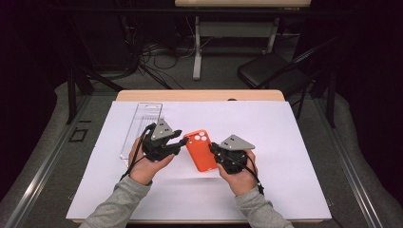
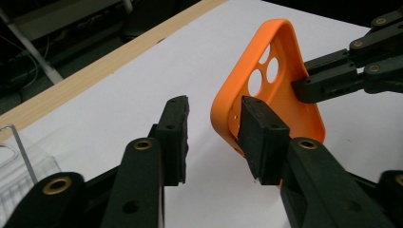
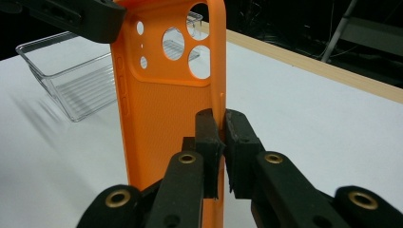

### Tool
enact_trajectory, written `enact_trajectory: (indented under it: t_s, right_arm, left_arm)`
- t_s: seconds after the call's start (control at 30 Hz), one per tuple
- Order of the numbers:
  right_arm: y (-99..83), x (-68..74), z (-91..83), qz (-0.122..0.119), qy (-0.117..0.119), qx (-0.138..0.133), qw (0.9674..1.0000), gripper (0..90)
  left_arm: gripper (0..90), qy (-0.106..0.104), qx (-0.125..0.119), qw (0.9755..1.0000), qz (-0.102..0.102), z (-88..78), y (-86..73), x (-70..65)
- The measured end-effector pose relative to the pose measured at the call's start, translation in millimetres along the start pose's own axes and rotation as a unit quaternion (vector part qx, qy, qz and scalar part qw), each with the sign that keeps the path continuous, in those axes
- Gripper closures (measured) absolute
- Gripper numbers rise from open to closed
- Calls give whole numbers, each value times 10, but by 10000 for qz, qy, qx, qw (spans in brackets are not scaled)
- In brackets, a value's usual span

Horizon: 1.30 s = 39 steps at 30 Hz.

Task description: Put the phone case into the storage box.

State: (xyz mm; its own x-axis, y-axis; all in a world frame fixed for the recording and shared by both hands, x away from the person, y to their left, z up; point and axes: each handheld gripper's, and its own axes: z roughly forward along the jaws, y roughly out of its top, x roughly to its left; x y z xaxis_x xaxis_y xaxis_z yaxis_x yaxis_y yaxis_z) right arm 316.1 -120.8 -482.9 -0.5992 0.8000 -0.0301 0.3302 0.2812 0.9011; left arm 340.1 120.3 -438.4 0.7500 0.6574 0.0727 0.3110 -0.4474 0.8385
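Observation:
An orange phone case [image 1: 202, 151] with round camera holes is held up on edge above the white sheet, between both grippers. My right gripper [image 3: 222, 116] is shut on the case's side wall [image 3: 161, 109], pinching the thin rim between its pads; from above it [image 1: 214, 151] sits at the case's right edge. My left gripper [image 2: 215, 104] is open at the case's top corner [image 2: 285, 95]: one pad lies inside the shell, while the other stands a small gap off the outer rim. In the high view the left gripper [image 1: 183, 141] reaches in from the left.
A clear plastic tray [image 1: 142, 126] lies on the sheet to the left of my left hand, also seen behind the case [image 3: 71, 80]. A white sheet [image 1: 285, 142] covers the wooden table. A black chair [image 1: 271, 71] stands beyond the far edge.

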Motion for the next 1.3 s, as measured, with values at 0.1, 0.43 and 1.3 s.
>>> enact_trajectory:
  t_s: [0.1,0.43,1.3]
  right_arm:
    - [1,10,3,-8,21,0,10000,851]
    - [-6,37,16,-56,47,41,10000,851]
    - [-17,73,38,-114,129,79,9998,851]
  left_arm:
    - [664,-24,42,10000,-9,3,-3,-3]
    - [735,-23,191,9998,47,23,-8,-28]
    - [793,107,352,9991,208,24,-8,-44]
